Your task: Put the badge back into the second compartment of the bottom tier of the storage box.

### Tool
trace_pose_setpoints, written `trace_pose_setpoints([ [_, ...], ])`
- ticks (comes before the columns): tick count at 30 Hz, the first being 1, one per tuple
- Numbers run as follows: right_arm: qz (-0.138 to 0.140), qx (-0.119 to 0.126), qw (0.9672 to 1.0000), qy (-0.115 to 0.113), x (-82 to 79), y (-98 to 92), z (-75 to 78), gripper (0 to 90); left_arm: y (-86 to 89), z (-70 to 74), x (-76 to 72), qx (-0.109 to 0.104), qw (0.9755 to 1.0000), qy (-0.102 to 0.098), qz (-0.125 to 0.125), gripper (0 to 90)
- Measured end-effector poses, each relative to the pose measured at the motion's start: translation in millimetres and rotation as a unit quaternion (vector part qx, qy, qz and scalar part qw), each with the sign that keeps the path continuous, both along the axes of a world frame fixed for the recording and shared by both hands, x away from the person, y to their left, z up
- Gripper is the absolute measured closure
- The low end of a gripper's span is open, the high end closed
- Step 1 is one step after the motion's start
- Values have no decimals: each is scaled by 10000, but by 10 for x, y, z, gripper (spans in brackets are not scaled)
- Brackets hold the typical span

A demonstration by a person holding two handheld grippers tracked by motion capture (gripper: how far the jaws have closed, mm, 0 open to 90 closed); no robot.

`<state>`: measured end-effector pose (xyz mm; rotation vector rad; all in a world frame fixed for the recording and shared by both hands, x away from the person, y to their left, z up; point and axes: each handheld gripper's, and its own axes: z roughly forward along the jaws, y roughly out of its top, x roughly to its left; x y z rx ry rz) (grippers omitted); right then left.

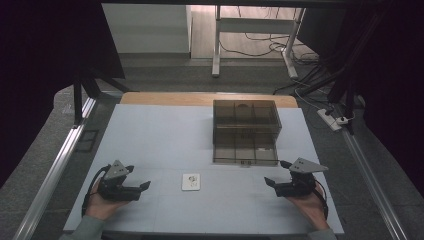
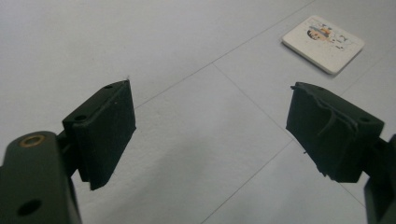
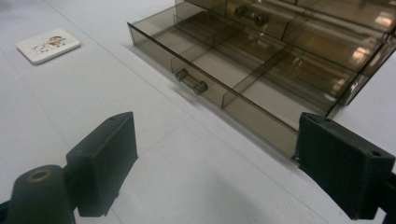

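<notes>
While both grippers rest low on the table, the scene reads as follows.

Landmark: smoky clear drawer box (image 1: pixel 246 131) on the pale table (image 1: pixel 150 130), its bottom drawer (image 3: pixel 219 60) pulled out.
High view: one left gripper (image 1: pixel 145 186) and one right gripper (image 1: pixel 268 181), a hand under each, on either side of the card.
Left gripper view: jaws wide apart, nothing between them; card (image 2: pixel 323 43) ahead.
Right gripper view: jaws wide apart, bare; drawer dividers and two small bar handles (image 3: pixel 191 81) (too fine to make out from above).
Card: one, small, white, rounded corners, a colourful cartoon print; lying flat, in front of the box and off its left corner, apart from it, between the two grippers.
Count: two grippers, one card, one box.
</notes>
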<state>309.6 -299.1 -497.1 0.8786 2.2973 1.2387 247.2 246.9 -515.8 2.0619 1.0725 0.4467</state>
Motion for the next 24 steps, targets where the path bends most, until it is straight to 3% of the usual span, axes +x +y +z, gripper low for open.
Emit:
trace_pose_setpoints([
  [8,82,-131,9999,64,-12,27,-43,141,35,9,14,-116,9999,-43,-25,156],
  [24,106,-75,9998,138,-35,52,-76,148,29,14,64,-121,9999,-28,-20,161],
])
